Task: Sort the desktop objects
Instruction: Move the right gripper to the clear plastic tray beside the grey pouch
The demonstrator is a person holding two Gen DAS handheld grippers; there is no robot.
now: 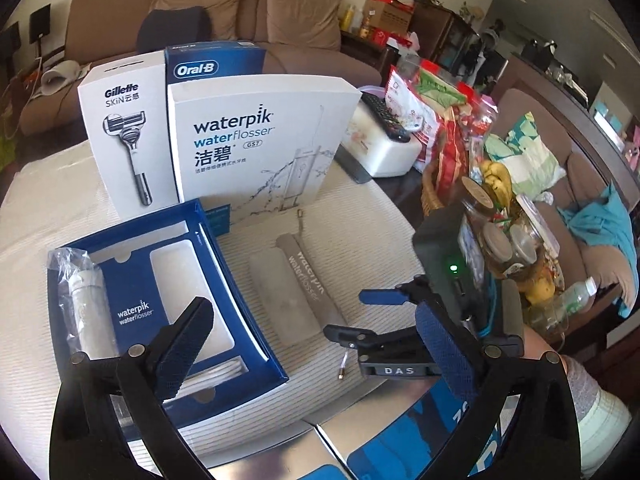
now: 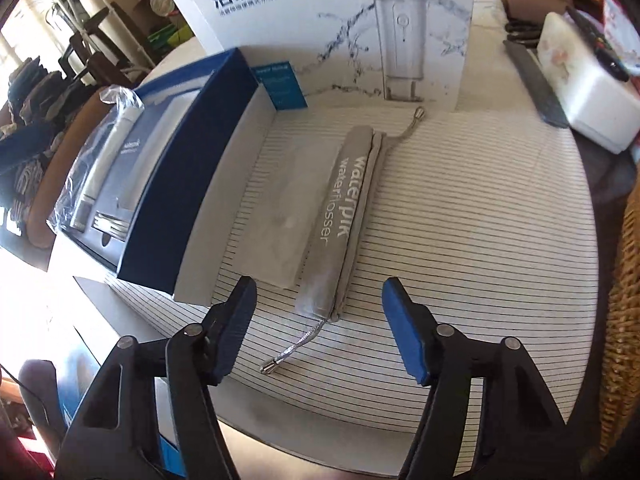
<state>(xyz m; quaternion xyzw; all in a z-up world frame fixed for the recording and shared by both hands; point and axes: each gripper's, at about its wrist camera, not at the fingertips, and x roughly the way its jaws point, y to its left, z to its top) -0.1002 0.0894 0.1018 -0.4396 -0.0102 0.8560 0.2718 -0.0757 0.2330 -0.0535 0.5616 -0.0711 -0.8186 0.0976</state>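
Striped mat (image 2: pixel 460 220) is the work surface. Waterpik lid (image 1: pixel 256 136) stands upright at the back beside the Gillette box (image 1: pixel 124 136), out of the way. Open blue tray (image 1: pixel 160 300) lies flat on the left, bagged flosser (image 1: pixel 80 304) already seated in its slot; the centre cutout looks free. Grey Waterpik pouch (image 2: pixel 344 216) lies on the mat just beside the tray, probably next in. Right gripper (image 2: pixel 320 332) is empty, jaws apart, straddling the pouch's near end without contact. Left gripper (image 1: pixel 316 344) is wide open, empty.
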